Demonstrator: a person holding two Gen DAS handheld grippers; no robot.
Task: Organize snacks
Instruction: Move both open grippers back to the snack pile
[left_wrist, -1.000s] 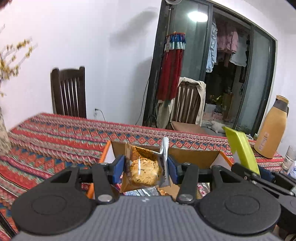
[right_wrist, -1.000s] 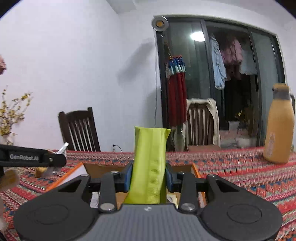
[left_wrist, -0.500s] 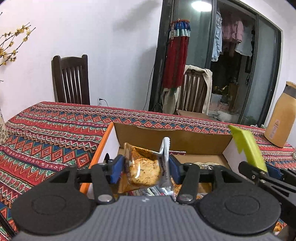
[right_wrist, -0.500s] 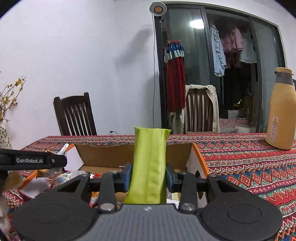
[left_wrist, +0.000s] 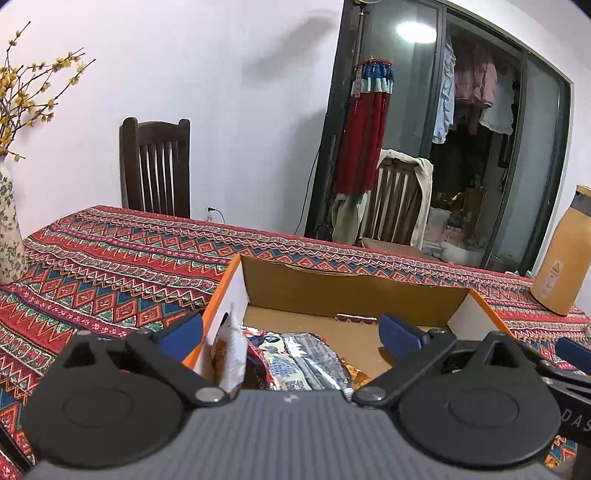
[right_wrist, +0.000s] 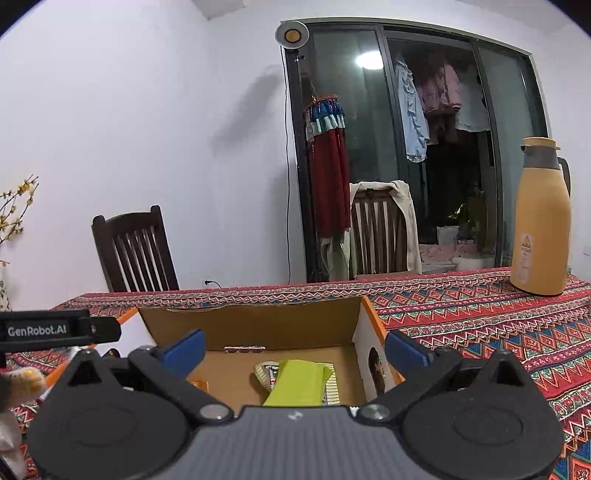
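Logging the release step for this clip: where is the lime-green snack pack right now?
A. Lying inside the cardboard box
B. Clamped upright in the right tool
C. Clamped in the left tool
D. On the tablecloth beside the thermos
A: the lime-green snack pack lies on the floor of the cardboard box, and the right tool is open above it.

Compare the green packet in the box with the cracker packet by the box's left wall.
The green packet is plain opaque lime; the cracker packet is whitish with orange-brown showing. The green packet lies flat, resting on other wrappers toward the right wall; the cracker packet stands on edge against the left wall. Both sit inside the cardboard box, free of either tool, whose jaws are spread wide.
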